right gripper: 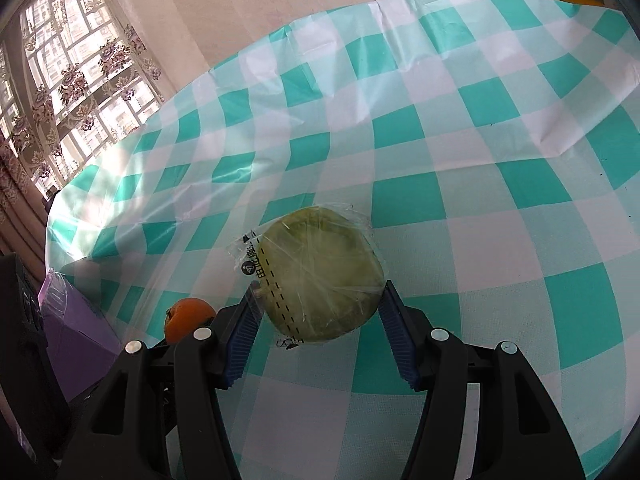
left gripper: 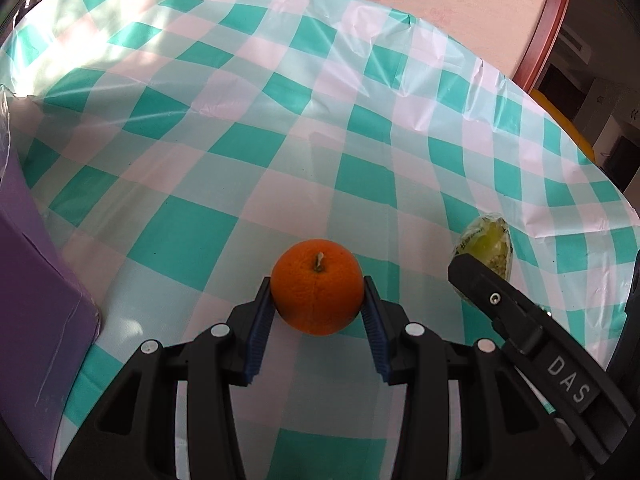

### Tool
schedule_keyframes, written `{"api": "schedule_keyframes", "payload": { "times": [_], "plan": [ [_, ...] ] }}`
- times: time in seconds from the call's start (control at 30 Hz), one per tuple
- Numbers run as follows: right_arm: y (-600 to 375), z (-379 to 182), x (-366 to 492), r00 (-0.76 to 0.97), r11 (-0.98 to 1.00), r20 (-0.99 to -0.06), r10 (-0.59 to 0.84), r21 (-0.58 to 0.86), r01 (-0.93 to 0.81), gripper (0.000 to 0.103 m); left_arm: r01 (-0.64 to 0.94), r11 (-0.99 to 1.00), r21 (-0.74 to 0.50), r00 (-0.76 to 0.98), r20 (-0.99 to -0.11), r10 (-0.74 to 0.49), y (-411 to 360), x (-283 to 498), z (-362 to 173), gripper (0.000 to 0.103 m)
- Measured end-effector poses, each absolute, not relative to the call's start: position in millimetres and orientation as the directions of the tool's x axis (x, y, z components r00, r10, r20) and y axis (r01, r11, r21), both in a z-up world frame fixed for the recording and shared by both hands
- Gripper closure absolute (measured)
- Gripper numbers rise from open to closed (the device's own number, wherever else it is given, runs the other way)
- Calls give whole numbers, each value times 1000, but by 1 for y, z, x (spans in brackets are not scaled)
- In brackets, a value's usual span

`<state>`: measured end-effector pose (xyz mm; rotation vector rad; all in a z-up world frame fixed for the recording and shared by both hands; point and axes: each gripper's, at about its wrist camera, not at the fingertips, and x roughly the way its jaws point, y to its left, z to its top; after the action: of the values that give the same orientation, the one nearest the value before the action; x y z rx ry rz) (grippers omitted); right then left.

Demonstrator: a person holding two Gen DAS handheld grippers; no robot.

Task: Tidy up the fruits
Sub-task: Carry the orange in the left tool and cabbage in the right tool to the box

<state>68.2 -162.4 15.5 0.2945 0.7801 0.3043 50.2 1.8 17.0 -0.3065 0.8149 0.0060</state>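
Tablecloth [left gripper: 320,152], teal-and-white check, glossy and creased, covers all of the table I can see in both wrist views; sunlight streaks its far left part. Window with a flowered lace curtain [right gripper: 60,92] sits beyond the table's left edge in the right wrist view. Purple box [left gripper: 36,300] stands on the cloth at my left, its near corner beside the left gripper's frame.

Right gripper [right gripper: 320,308]: I have its blue ribbed pads [right gripper: 242,340] pressed against either side of a green fruit sealed in clear printed wrap [right gripper: 320,276], jaws moderately spread around it. I cannot tell whether the fruit is clear of the cloth.

Left gripper [left gripper: 318,300]: jaws set narrower, pads touching both flanks of the orange [left gripper: 318,286], stem end facing the camera. Its shadow falls on the cloth just below.

The two fruits are near each other, orange to the left of the wrapped one, each visible from the other gripper's camera.
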Motion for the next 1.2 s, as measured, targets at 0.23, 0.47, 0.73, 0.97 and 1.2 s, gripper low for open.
{"api": "schedule_keyframes", "payload": {
  "times": [0.23,0.47,0.73,0.97,1.2],
  "plan": [
    [-165,13,43,652,912,-651,388,373,-170,46,-106,957,-271,716,-689,-116,6,7,18,60],
    [-161,15,18,660,913,-641,391,361,-189,46,-68,958,-277,774,-621,-124,9,-29,27,60],
    [-155,19,-8,680,917,-623,386,341,-208,46,-52,948,-315,810,-569,-144,18,-53,32,60],
    [-148,29,-28,724,906,-556,408,343,-247,46,-54,963,-265,873,-481,-84,21,-92,44,60],
    [-131,43,-48,741,889,-499,448,332,-314,45,-74,977,-202,936,-353,-2,23,-135,79,60]
  ]
}}
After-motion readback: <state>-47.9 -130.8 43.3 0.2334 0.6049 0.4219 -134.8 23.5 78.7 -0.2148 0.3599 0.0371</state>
